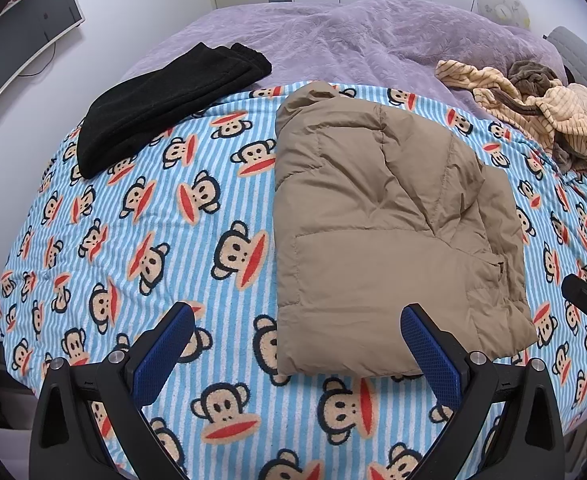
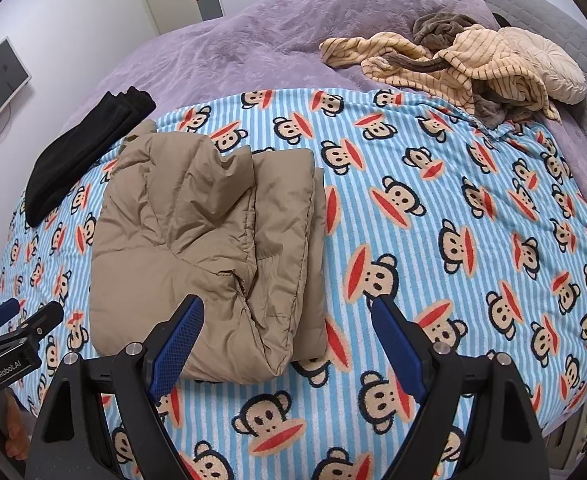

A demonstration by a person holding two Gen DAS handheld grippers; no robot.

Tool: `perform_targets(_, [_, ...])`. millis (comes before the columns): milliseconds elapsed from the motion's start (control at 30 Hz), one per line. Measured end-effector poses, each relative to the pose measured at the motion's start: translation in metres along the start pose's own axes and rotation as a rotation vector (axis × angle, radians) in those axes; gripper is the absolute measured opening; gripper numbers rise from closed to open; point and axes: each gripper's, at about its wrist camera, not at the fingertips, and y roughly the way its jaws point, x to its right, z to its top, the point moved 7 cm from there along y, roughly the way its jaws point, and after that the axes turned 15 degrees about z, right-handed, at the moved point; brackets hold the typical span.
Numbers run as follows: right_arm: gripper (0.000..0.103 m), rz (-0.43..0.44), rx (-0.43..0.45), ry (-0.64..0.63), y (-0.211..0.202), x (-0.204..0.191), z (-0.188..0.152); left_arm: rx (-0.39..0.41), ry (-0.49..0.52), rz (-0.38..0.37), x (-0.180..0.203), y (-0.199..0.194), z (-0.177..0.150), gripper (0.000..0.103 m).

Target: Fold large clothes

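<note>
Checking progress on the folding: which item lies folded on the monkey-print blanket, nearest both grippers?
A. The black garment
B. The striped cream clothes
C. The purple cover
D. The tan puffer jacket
D: the tan puffer jacket lies folded on the blanket, just ahead of both open grippers.

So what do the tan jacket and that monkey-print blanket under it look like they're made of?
The tan jacket looks like a padded puffer: smooth woven shell with a slight sheen, probably nylon or polyester, with stitched quilt lines and puffy creases. The monkey-print blanket looks like terry or fleece, matte, with a fuzzy looped nap blurring the print edges; the fibre can't be told.
</note>
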Motion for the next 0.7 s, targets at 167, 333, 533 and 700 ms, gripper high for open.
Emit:
perform_targets(167, [0.088, 0.001, -0.001, -0.001, -0.0004, -0.002, -0.0018, 0.0, -0.001, 0.002, -0.0001, -0.0004, 0.0001, 0.103])
perform_targets(333, [0.088, 0.001, -0.001, 0.0, -0.0007, -0.002, -0.0017, 0.005, -0.003, 0.013, -0.0013, 0.0008, -0.0003, 0.103])
perform_targets(533, [0.088, 0.001, -0.002, 0.001, -0.0007, -0.0022, -0.0022, 0.024, 0.011, 0.005, -0.0017, -0.0017, 0.0015, 0.103])
perform_targets(700, [0.088, 0.001, -0.001, 0.002, -0.0009, -0.003, -0.0033, 0.022, 0.018, 0.001, -0.0003, -0.0018, 0.0027, 0.103])
